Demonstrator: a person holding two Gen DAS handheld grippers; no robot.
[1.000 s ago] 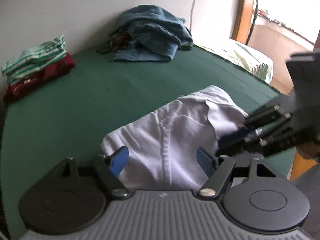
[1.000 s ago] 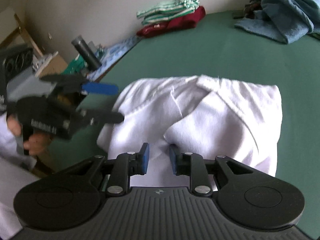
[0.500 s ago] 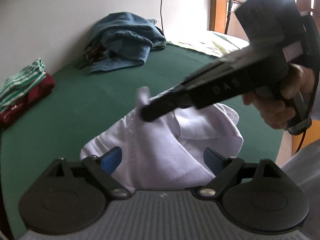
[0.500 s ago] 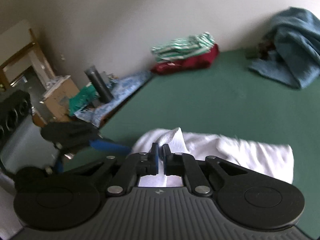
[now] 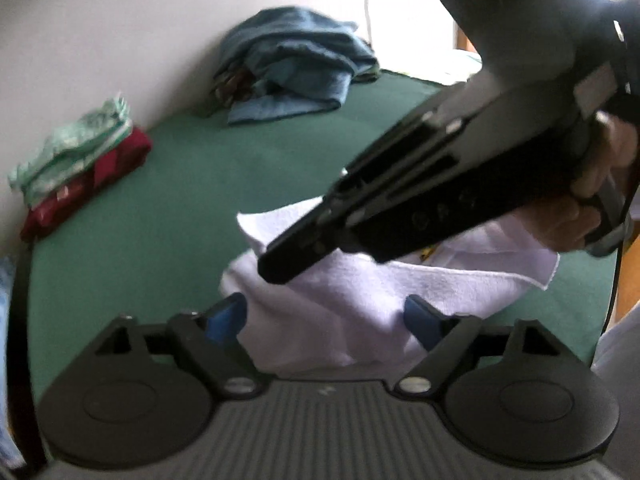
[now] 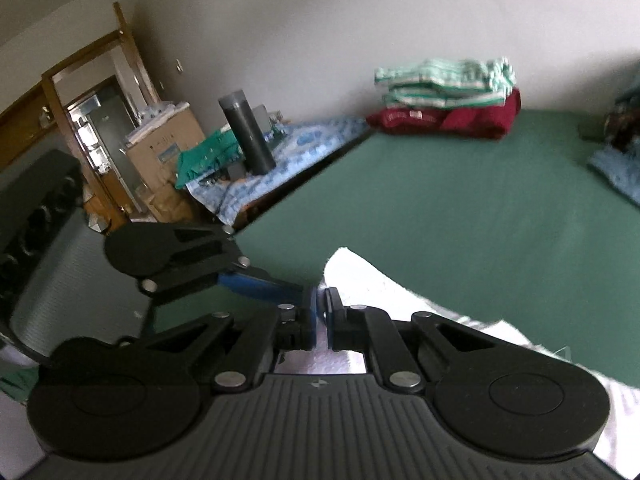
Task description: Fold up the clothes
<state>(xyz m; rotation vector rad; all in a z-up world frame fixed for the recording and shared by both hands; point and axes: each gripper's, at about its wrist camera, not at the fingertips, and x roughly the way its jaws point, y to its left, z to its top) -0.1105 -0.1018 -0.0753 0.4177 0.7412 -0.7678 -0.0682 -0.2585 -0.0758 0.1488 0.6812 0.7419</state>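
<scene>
While two folded garments already lie stacked at about ten o'clock on the green desk, the task is only partly done. This folded stack, a green-striped piece on top of a dark red one, sits against the wall. At twelve o'clock a blue heap of clothes waits unfolded, so I judge that several pieces are left.

The white garment is the one in work now. It lies at the near edge of the desk, at six o'clock in the left wrist view, already doubled over in part but not yet neat. The right gripper has its fingers clenched on a corner of this white cloth, which stands up between the blue pads, and it crosses above the garment from two o'clock in the left wrist view. The left gripper has its fingers wide on both sides of the near fold and they are closing, but the pads do not press the cloth yet.

As I judge it, this fold must be laid down and smoothed, and then the garment goes to the stack.
</scene>
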